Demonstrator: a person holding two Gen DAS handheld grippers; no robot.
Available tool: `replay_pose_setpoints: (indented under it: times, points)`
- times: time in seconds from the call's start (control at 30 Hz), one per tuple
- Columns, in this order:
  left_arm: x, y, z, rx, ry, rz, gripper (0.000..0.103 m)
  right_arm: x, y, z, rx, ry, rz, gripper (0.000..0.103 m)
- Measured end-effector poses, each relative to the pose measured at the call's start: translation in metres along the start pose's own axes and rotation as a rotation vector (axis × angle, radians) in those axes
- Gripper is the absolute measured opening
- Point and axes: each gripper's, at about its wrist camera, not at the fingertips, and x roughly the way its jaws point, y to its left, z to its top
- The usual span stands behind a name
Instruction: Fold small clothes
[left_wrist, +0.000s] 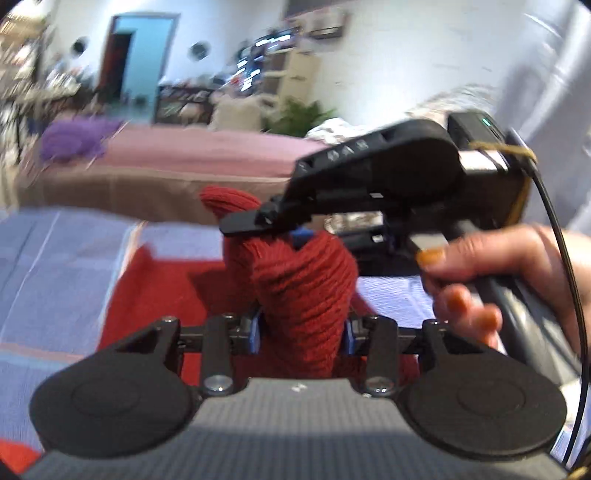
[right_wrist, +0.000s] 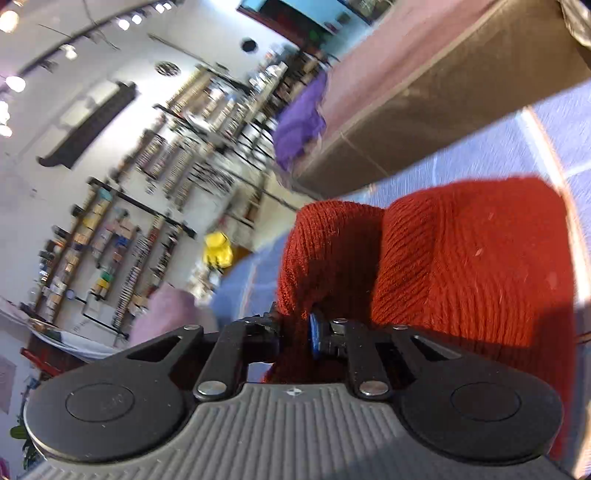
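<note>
A small red knitted garment (left_wrist: 303, 295) is lifted above a blue checked bedsheet (left_wrist: 55, 266). My left gripper (left_wrist: 301, 332) is shut on a bunched fold of it. My right gripper shows in the left wrist view (left_wrist: 295, 236), coming in from the right and pinching the same knit higher up. In the right wrist view my right gripper (right_wrist: 295, 332) is shut on the red knit (right_wrist: 461, 266), which hangs in thick folds ahead and to the right. More red fabric (left_wrist: 147, 295) lies flat on the sheet below.
A second bed with a pink cover (left_wrist: 207, 151) and brown side stands behind, with a purple cloth (left_wrist: 70, 140) on it. The person's hand (left_wrist: 491, 266) holds the right gripper's handle. Shelves of goods (right_wrist: 129, 236) line the far wall.
</note>
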Motion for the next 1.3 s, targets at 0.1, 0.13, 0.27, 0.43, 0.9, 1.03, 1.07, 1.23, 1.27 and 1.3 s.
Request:
replay_pose_setpoints:
  times: [0.1, 0.13, 0.27, 0.43, 0.9, 1.03, 1.07, 1.23, 1.27, 1.3]
  points:
    - [-0.011, 0.035, -0.007, -0.028, 0.000, 0.071, 0.040, 0.042, 0.008, -0.016, -0.032, 0.030, -0.029, 0.026]
    - [-0.015, 0.041, -0.006, -0.029, -0.009, 0.092, 0.040, 0.052, 0.007, -0.021, -0.009, 0.031, -0.019, 0.026]
    - [-0.024, 0.076, -0.003, -0.112, 0.013, 0.124, 0.043, 0.080, 0.019, -0.030, -0.025, 0.044, -0.006, 0.026]
    - [-0.023, 0.096, -0.024, -0.175, 0.079, 0.156, 0.054, 0.093, 0.014, -0.040, -0.082, 0.078, -0.092, 0.026]
    - [-0.104, 0.106, -0.025, -0.341, -0.004, 0.251, 0.086, -0.018, 0.030, -0.018, -0.289, -0.179, 0.045, 0.103]
    - [-0.119, 0.054, 0.002, -0.060, -0.038, 0.207, 0.085, -0.056, 0.024, -0.023, -0.449, -0.172, -0.186, 0.103]
    - [-0.115, 0.038, 0.006, 0.021, -0.041, 0.196, 0.084, -0.060, 0.021, -0.027, -0.488, -0.161, -0.239, 0.103]
    - [-0.063, -0.007, 0.006, 0.206, 0.091, 0.208, 0.084, -0.060, 0.006, -0.055, -0.585, -0.078, -0.395, 0.103]
    - [-0.050, -0.007, 0.001, 0.218, 0.126, 0.221, 0.084, -0.059, 0.006, -0.060, -0.618, -0.073, -0.416, 0.103]
    - [-0.037, -0.004, -0.005, 0.235, 0.158, 0.240, 0.084, -0.057, 0.005, -0.064, -0.649, -0.064, -0.432, 0.103]
